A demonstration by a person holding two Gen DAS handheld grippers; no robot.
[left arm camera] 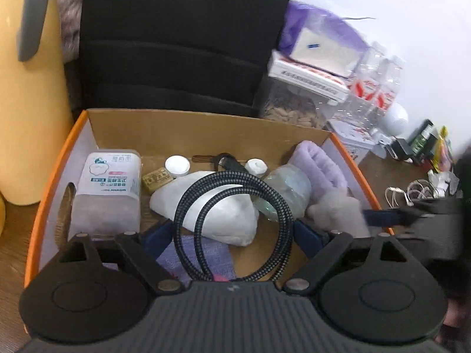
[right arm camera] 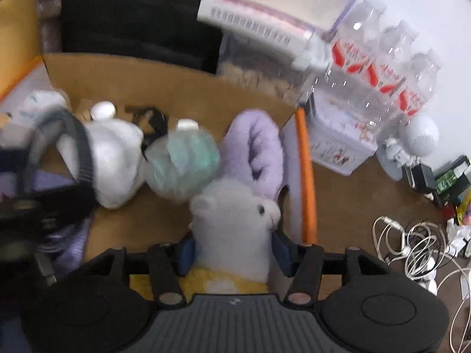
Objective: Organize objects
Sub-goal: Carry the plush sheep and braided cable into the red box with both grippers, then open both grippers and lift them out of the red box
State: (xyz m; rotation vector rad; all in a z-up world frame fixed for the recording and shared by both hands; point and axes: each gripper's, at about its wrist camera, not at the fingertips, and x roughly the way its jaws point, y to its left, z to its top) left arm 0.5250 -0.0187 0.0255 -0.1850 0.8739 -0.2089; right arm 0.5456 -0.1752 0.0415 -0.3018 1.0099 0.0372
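Item one, the cardboard box point(left arm camera: 206, 129) with orange rim, fills the middle of the left wrist view; we look steeply down into it. Item two, our left gripper point(left arm camera: 234, 235), hangs over the lower middle of the box with its blue pads point(left arm camera: 309, 235) spread wide on either side of a braided cable coil point(left arm camera: 232, 206); we cannot tell whether the pads press on the coil. Item three, our right gripper point(right arm camera: 234, 250), is tilted downward at the lower centre of its own view, just inside the box's right wall; its pads point(right arm camera: 279, 247) sit against the sides of a white plush toy point(right arm camera: 235, 229) with a yellow base, which stands upright between them, and we take it as held. In the left wrist view the same gripper enters blurred from the right edge. Further contents of the box: a plastic tub of cotton pads point(left arm camera: 109, 182) at left, a white cloth bundle point(left arm camera: 217, 214) at centre under the coil, a pale green wrapped ball point(right arm camera: 182, 161) and a rolled lilac towel point(right arm camera: 256, 147) toward the right wall. Outside the box, upper right: water bottles point(right arm camera: 382, 76); lower right: white cables point(right arm camera: 412, 247) on the wooden table point(right arm camera: 347, 200).
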